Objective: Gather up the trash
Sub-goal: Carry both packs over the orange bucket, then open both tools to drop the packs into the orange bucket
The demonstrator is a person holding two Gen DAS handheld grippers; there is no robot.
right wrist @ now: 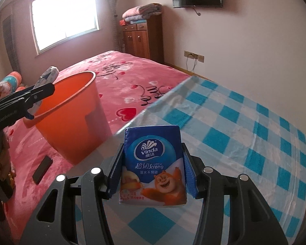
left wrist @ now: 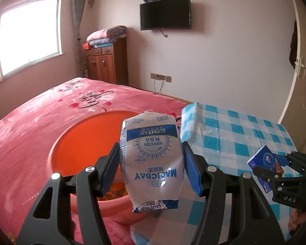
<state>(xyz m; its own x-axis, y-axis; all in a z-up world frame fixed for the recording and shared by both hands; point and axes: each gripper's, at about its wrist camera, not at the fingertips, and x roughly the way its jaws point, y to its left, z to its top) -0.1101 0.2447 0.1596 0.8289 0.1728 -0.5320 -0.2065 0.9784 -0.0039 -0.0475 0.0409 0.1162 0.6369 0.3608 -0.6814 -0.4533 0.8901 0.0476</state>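
Orange plastic fills the 9 o'clock half of our left wrist view: the bucket (left wrist: 87, 143) stands on the pink bed (left wrist: 40, 112), with some crumpled wrappers at its bottom. Our left gripper (left wrist: 151, 167) has its blue-padded fingers (left wrist: 110, 171) pinching a white and blue MAGICDAY pouch (left wrist: 152, 159) by its sides, the pouch upside down and held up over the near rim of the bucket, toward its 3 o'clock edge. From the right wrist view we see the same pouch (right wrist: 48, 75) poking above the rim at the bucket's (right wrist: 71, 112) 9 o'clock side, clamped in the left gripper (right wrist: 38, 94). Our right gripper (right wrist: 152, 167) has its fingers (right wrist: 190, 175) closed on a blue Vinda tissue pack (right wrist: 153, 163), held upright with the cartoon bear facing us, above the table (right wrist: 244, 132) with its blue and white checked cloth. In the left wrist view that tissue pack (left wrist: 265, 163) sits at 3 o'clock, pinched in the right gripper (left wrist: 275, 167) over the table (left wrist: 234, 134). At 8 o'clock in the right wrist view a dark phone (right wrist: 42, 169) lies flat on the bed (right wrist: 132, 81), just beside the bucket's base. On the far wall hangs a television (left wrist: 165, 13), with a wooden cabinet (left wrist: 106, 61) at its 8 o'clock.
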